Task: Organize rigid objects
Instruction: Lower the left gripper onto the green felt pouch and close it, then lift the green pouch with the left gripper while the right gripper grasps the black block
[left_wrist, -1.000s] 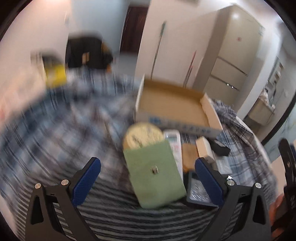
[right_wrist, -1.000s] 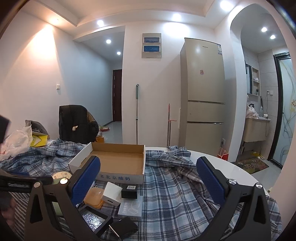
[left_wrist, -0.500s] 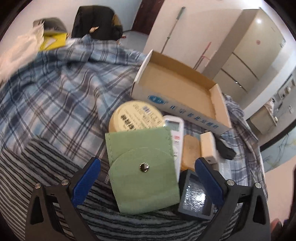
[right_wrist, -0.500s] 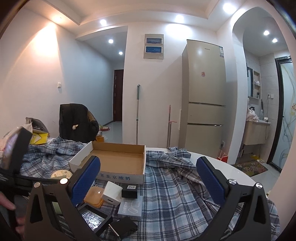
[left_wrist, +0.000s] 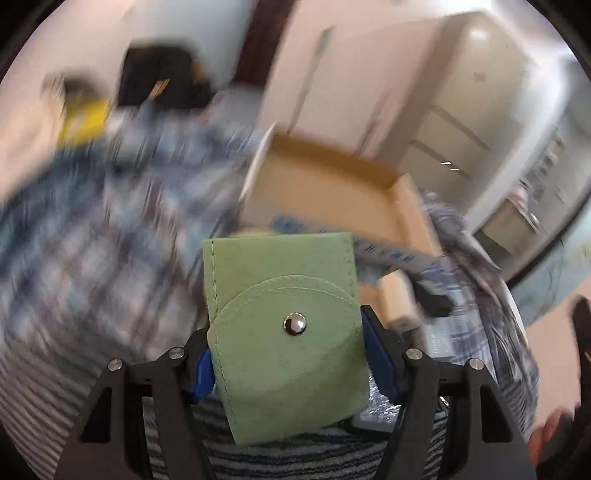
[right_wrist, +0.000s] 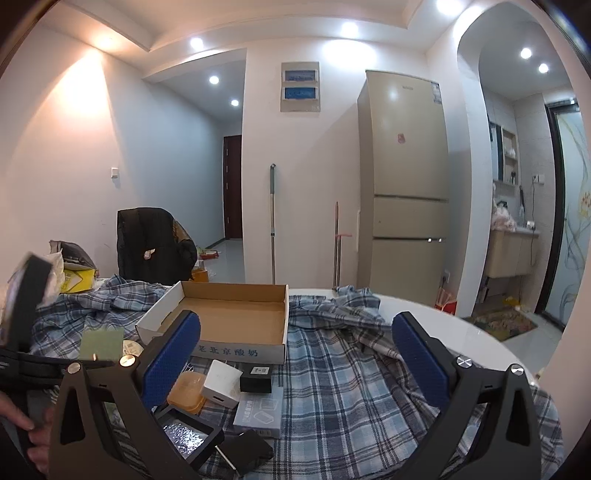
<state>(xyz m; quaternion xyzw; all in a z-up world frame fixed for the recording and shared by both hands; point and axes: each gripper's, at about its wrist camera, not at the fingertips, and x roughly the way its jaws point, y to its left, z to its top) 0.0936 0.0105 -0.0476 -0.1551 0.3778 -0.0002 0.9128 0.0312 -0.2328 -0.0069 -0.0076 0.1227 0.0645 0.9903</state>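
A green felt pouch (left_wrist: 284, 332) with a metal snap sits between the blue pads of my left gripper (left_wrist: 288, 354). The jaws are closing, and both pads touch the pouch's sides. The pouch hides the round tin and the remote behind it. Beyond it lies the open, empty cardboard box (left_wrist: 325, 184). In the right wrist view the same pouch (right_wrist: 101, 343) shows at the left, beside the box (right_wrist: 236, 317). My right gripper (right_wrist: 295, 321) hangs open above the plaid cloth with nothing between its fingers.
In front of the box lie an orange case (right_wrist: 186, 391), a white adapter (right_wrist: 221, 382), a small black box (right_wrist: 255, 378), a grey pack (right_wrist: 258, 411) and a black foil-lined tray (right_wrist: 184, 437). A person's hand (right_wrist: 22, 424) holds the left tool. The white table's rim (right_wrist: 461, 328) curves to the right.
The left jaws have come in from wide open onto the green pouch, which now fills the middle of that view and covers the tin and the remote. The right gripper has stayed still.
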